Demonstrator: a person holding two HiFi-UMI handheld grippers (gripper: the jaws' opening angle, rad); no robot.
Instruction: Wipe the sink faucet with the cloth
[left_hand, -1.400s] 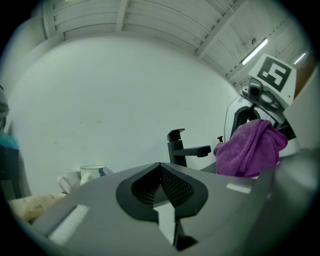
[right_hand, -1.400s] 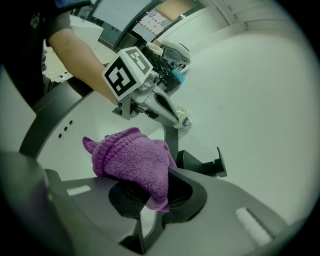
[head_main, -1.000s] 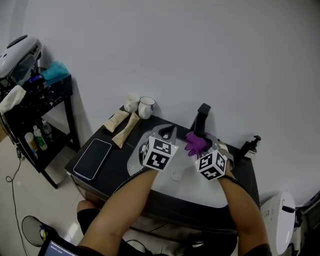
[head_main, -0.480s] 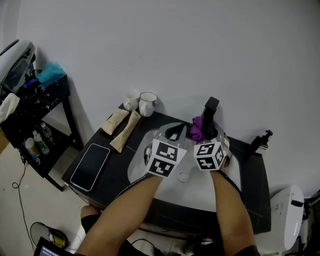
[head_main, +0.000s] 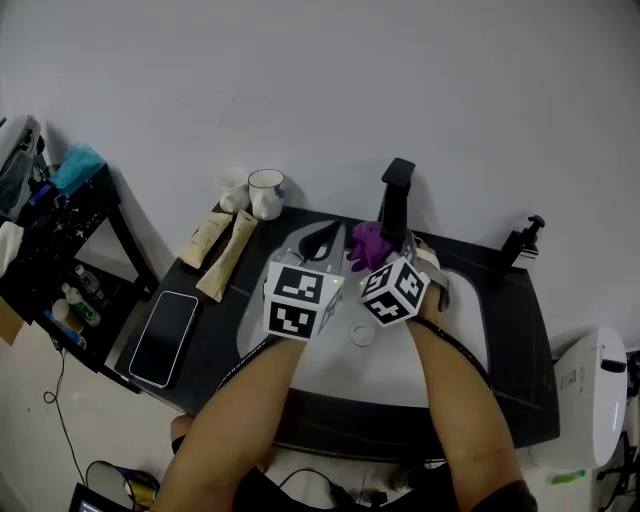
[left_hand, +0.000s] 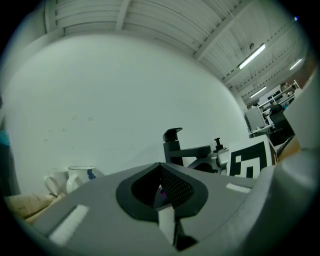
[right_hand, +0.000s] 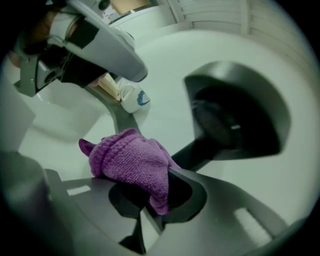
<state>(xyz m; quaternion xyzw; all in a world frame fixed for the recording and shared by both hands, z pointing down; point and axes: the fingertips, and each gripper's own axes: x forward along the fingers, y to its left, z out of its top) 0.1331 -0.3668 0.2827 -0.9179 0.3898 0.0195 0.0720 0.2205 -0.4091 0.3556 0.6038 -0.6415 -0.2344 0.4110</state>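
The black faucet (head_main: 395, 203) stands at the back of the white sink (head_main: 320, 352). My right gripper (head_main: 373, 252) is shut on a purple knitted cloth (head_main: 365, 243), which presses against the left side of the faucet's lower body. In the right gripper view the cloth (right_hand: 131, 161) bunches over the jaws, with the faucet (right_hand: 235, 117) dark and close on the right. My left gripper (head_main: 322, 243) hovers over the basin just left of the cloth, jaws shut on nothing. Beyond those jaws, the left gripper view shows the faucet (left_hand: 174, 145).
A soap pump bottle (head_main: 523, 241) stands at the counter's back right. Two mugs (head_main: 262, 192) and two tubes (head_main: 224, 250) lie at the back left, with a phone (head_main: 164, 338) nearer. The drain (head_main: 361, 333) sits mid-basin. A black shelf (head_main: 62, 228) stands at the left.
My right gripper carried the cloth up from in front of the faucet onto its body, then round to its left side. The left gripper stayed beside it.
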